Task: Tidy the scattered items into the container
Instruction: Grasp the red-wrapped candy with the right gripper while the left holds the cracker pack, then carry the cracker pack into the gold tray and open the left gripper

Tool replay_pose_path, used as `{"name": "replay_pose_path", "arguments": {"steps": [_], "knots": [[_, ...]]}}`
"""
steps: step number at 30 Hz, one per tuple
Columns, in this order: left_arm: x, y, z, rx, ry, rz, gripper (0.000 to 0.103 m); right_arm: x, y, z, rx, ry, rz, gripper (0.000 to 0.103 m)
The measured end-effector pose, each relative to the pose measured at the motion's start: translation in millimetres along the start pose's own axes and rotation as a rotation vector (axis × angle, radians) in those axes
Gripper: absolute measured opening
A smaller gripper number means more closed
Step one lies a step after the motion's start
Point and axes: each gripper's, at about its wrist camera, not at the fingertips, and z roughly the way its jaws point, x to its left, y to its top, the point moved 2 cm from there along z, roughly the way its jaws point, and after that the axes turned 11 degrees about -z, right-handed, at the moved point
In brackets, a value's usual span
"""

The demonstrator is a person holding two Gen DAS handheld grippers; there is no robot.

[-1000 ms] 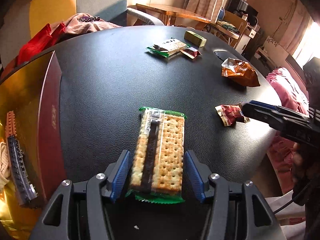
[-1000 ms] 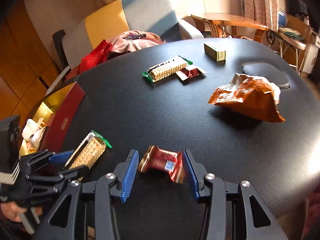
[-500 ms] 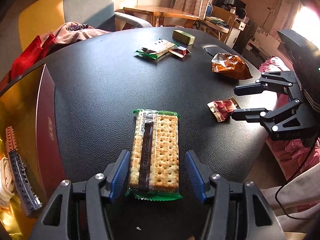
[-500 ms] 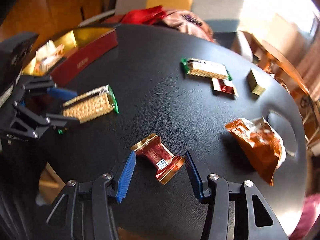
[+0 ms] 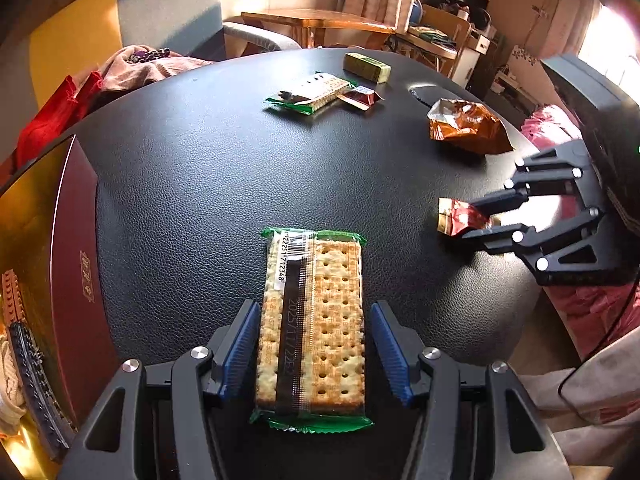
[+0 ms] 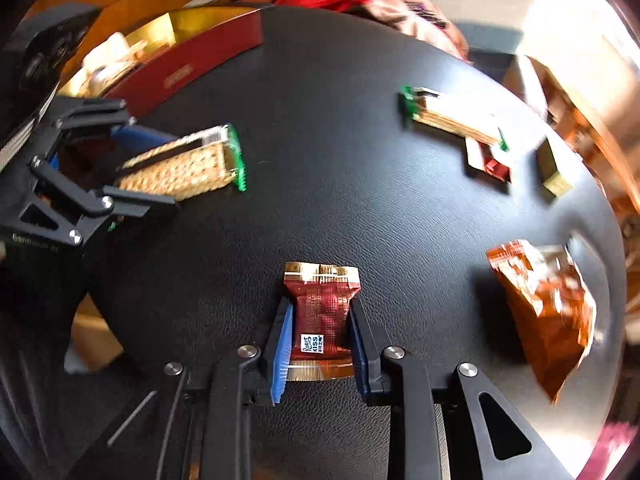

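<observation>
Black leather-look table [image 5: 240, 168], red-gold container [image 5: 72, 240] at frame left. Left gripper [image 5: 314, 354] jaws closing, straddling cracker pack [image 5: 316, 320] at lower centre; pads not yet pressing. Right gripper [image 6: 320, 344] just clamped on red chocolate wrapper [image 6: 322, 312], lower centre of right view. Orange bag [image 6: 548, 304] at right.

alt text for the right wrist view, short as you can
The right gripper is shut on a red chocolate packet lying on a black table. To the left, the left gripper straddles a cracker pack; an orange snack bag lies right.
</observation>
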Motion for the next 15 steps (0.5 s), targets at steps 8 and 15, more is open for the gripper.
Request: {"name": "replay_pose_path", "arguments": {"steps": [8,15], "knots": [[0,-4,-4,-0.02,0.022,-0.01,0.051,-4,-12,-5,-0.073,-0.08,0.231,0.026],[0,-7,-14,-0.042,0.012,-0.03,0.05,4,-12,0,-0.107,-0.151,0.415,0.026]]}}
